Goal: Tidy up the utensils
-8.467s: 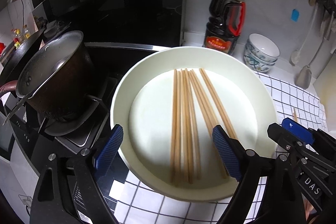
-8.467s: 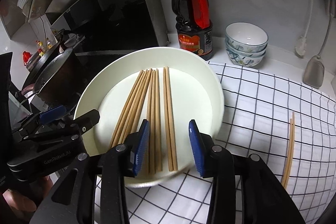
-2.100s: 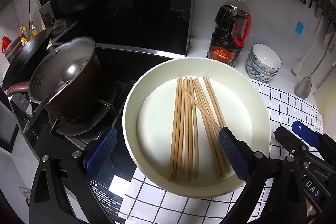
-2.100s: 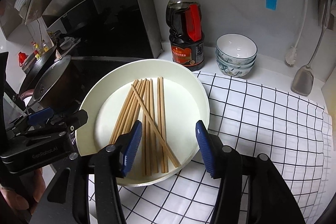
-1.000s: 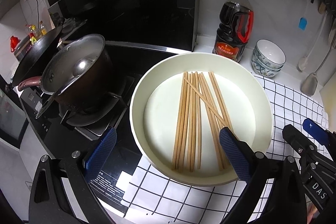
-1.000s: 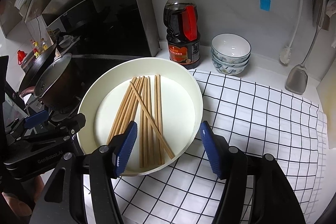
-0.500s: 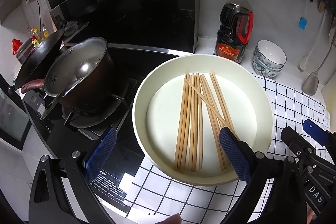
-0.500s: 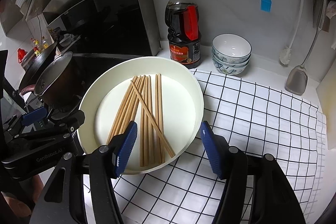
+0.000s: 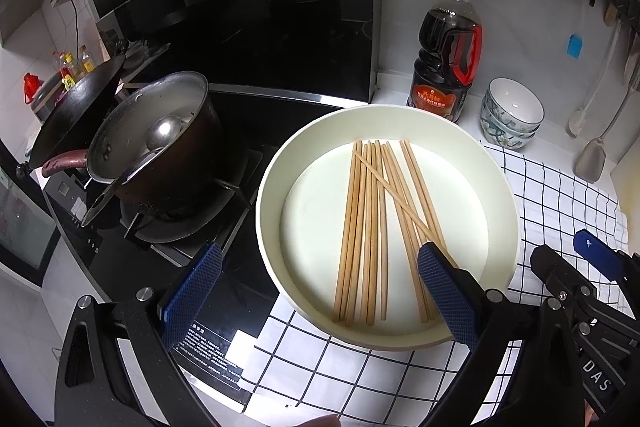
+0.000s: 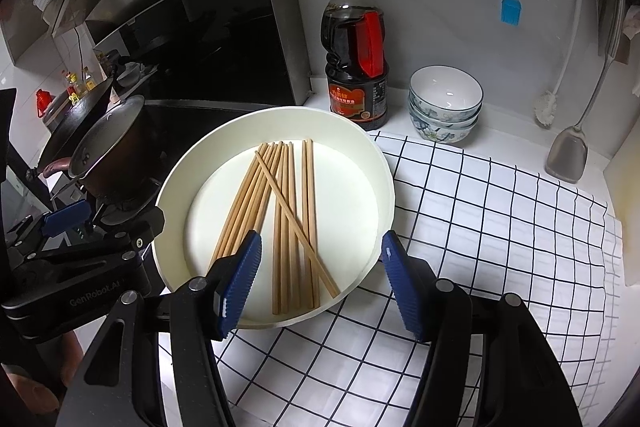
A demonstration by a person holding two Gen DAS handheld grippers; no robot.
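Chopsticks (image 9: 380,223) are laid inside the white dish (image 9: 276,163), one crossed diagonally over the rest. Left gripper (image 9: 316,291) is held spread at the dish's 6 o'clock rim; right gripper (image 10: 320,283) likewise spread, nothing pinched. Soy bottle (image 10: 356,55) is seen at 12 o'clock.

The left wrist camera sits behind the left gripper (image 9: 316,291) and looks forward and down. It is close over the left side of the white dish (image 9: 269,211), and it sees the stove pot (image 9: 156,155) beside it. The right wrist camera sits behind the right gripper (image 10: 320,283) and looks the same way from the other side, over the checked cloth (image 10: 500,227). Both views share the dish, the chopsticks (image 10: 288,211), the dark bottle (image 9: 446,55) and the bowls (image 10: 444,105) (each also sees the other gripper at its edge).
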